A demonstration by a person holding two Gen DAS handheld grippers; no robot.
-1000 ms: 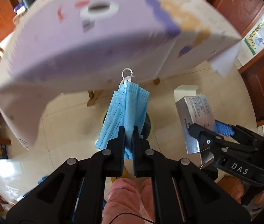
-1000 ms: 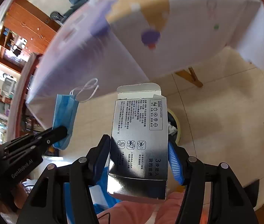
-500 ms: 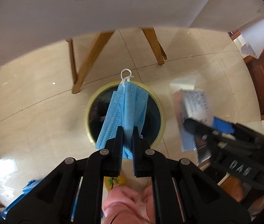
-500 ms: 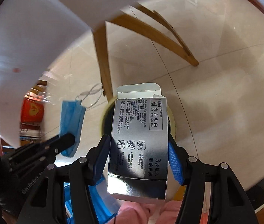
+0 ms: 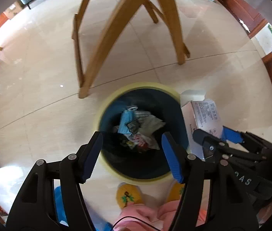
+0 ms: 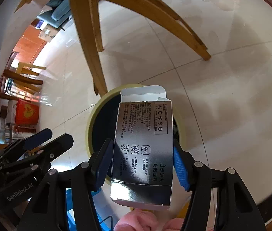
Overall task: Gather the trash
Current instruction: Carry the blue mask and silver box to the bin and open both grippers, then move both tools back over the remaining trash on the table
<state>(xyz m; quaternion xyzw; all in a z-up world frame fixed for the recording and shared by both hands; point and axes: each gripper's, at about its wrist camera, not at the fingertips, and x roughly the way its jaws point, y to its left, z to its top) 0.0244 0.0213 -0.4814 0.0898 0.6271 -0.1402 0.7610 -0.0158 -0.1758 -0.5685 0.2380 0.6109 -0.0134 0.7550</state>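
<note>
Between right gripper (image 6: 142, 165) fingers: box (image 6: 143, 144).

Bright daylight glares off the glossy floor (image 5: 203, 44), soft shadows trail the wooden legs (image 6: 86, 38), and the fisheye edges bend and blur.
</note>
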